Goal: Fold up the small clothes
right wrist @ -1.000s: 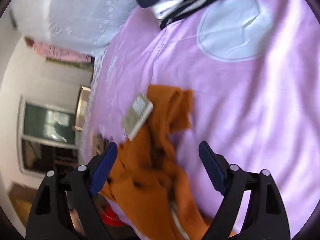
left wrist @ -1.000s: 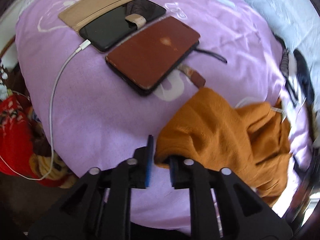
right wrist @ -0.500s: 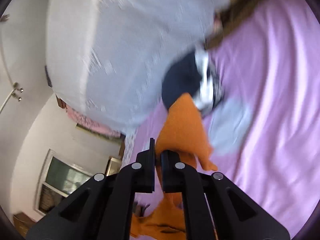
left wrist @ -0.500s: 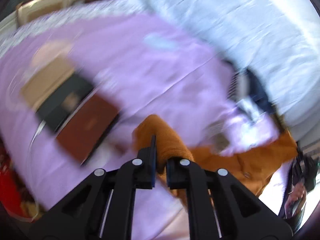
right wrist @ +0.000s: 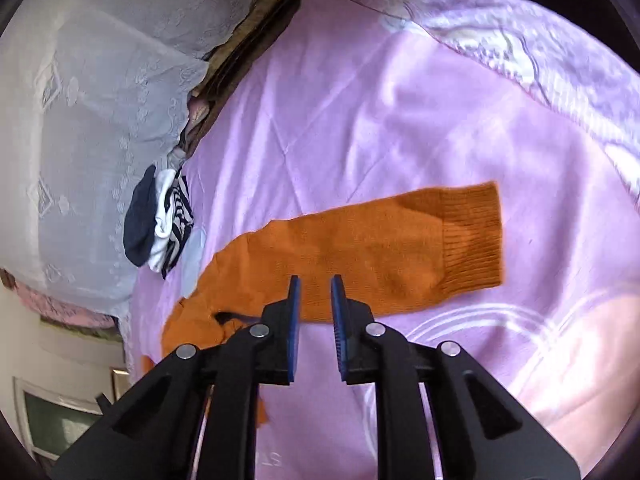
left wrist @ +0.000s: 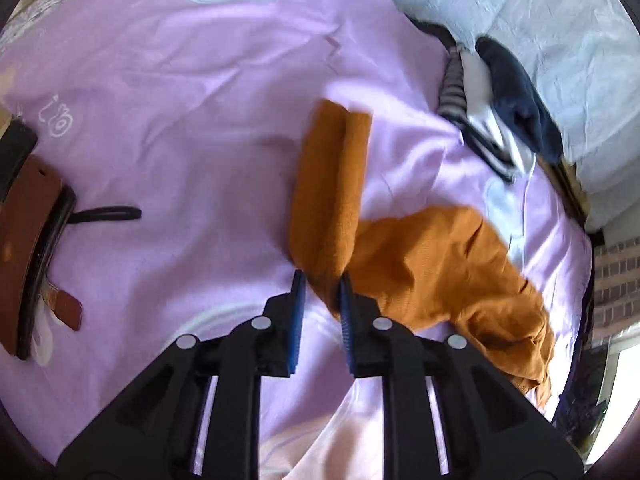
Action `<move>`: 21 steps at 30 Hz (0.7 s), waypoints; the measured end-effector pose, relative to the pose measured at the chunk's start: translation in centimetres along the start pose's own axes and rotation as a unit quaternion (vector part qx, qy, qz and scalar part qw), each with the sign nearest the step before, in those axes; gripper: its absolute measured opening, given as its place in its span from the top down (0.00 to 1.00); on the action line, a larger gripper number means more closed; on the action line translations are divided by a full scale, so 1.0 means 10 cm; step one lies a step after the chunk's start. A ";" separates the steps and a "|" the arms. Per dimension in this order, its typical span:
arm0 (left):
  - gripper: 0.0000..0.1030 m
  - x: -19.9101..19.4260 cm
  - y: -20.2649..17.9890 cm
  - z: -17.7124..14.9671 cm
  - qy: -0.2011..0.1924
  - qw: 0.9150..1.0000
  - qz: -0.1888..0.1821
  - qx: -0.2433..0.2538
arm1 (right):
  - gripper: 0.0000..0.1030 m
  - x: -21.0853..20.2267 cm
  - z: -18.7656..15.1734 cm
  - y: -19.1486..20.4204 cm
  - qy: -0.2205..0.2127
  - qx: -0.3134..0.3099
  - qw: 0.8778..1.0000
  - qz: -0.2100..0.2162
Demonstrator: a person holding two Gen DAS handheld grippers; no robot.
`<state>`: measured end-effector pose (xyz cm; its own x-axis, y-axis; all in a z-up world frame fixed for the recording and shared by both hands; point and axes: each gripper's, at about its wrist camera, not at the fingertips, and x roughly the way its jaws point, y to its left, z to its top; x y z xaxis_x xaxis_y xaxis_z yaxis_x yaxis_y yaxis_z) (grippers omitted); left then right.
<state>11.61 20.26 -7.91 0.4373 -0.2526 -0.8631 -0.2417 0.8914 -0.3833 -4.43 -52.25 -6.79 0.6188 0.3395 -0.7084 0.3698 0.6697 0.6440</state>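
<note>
An orange knit sweater [left wrist: 440,264] lies on the purple bedsheet [left wrist: 180,100]. One sleeve [left wrist: 332,184] runs away from my left gripper [left wrist: 321,284]. That sleeve's near fold narrows into the jaws, which stand a little apart and touch it on both sides. In the right wrist view the other sleeve [right wrist: 380,248] lies flat across the sheet [right wrist: 400,100], with its ribbed cuff [right wrist: 472,236] to the right. My right gripper [right wrist: 314,292] hovers over that sleeve's near edge, jaws slightly apart and holding nothing.
A stack of folded clothes, navy, white and striped [left wrist: 500,108] [right wrist: 160,224], sits by a white lace cover [left wrist: 540,20] at the far side. A brown phone case [left wrist: 24,240] with a strap lies at the left edge. A window [right wrist: 60,424] shows beyond the bed.
Both grippers have swung down to the sheet and laid the sleeves out flat. The right jaws were shut on the orange cloth and have parted. The left jaws have widened slightly.
</note>
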 end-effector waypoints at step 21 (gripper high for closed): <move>0.28 1.13 -2.00 0.51 0.064 0.912 -0.016 0.405 | 0.29 2.37 0.17 1.64 0.231 -0.338 0.911 0.046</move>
<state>25.83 1.46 -8.29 0.3158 -0.2788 -0.9070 0.5106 0.8556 -0.0852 17.48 -34.38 -12.47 0.2101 0.5512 -0.8075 -0.2770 0.8256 0.4916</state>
